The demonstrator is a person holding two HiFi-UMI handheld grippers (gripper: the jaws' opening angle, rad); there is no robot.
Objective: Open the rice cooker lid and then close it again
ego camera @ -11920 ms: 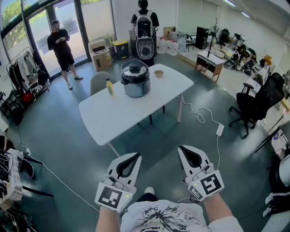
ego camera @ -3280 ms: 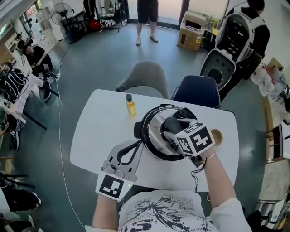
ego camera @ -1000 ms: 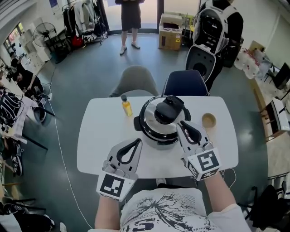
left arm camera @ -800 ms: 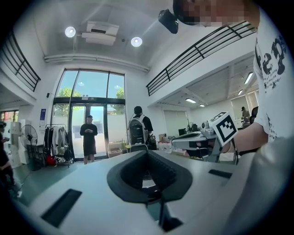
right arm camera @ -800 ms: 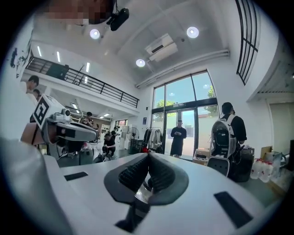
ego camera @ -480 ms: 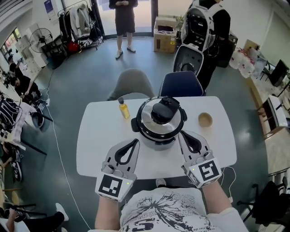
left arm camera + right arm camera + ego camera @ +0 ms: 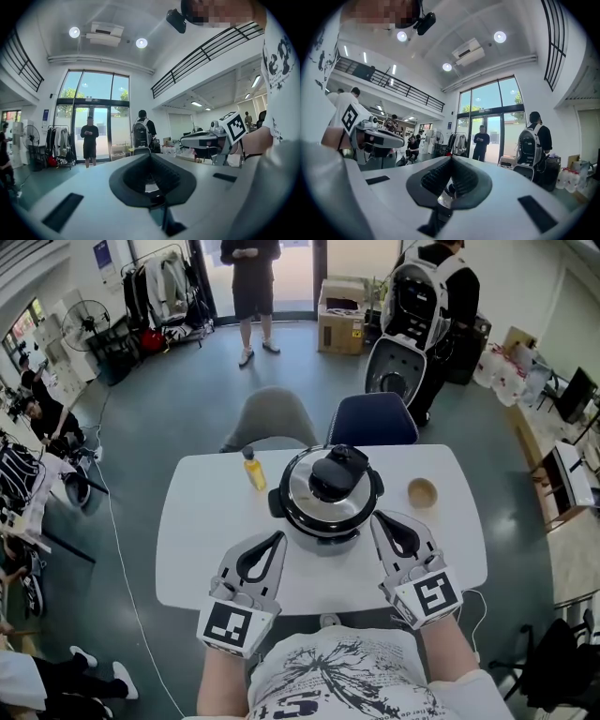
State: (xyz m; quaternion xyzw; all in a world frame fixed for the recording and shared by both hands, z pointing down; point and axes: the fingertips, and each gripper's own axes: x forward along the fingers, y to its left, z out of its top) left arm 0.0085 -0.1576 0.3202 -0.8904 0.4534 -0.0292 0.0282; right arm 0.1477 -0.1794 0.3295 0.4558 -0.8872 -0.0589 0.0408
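In the head view a silver rice cooker (image 7: 325, 493) stands mid-table with its lid down and a black handle (image 7: 333, 474) on top. My left gripper (image 7: 277, 538) hovers over the table's near edge, just left of the cooker's front, with its jaws together and nothing in them. At the cooker's front right, clear of it, is my right gripper (image 7: 379, 517), also shut and empty. In the left gripper view, the left gripper (image 7: 151, 157) points level across the room. The right gripper view shows the same of the right gripper (image 7: 451, 160). Neither of these two views shows the cooker.
On the white table (image 7: 206, 549) a yellow bottle (image 7: 253, 470) stands left of the cooker and a small wooden bowl (image 7: 422, 492) to its right. Behind the table are a grey chair (image 7: 272, 418) and a blue chair (image 7: 372, 420). Two people (image 7: 251, 287) stand farther back.
My right gripper has drawn back a little from the cooker's front right side toward the table's near edge. The lid stays down and the left gripper has kept still.
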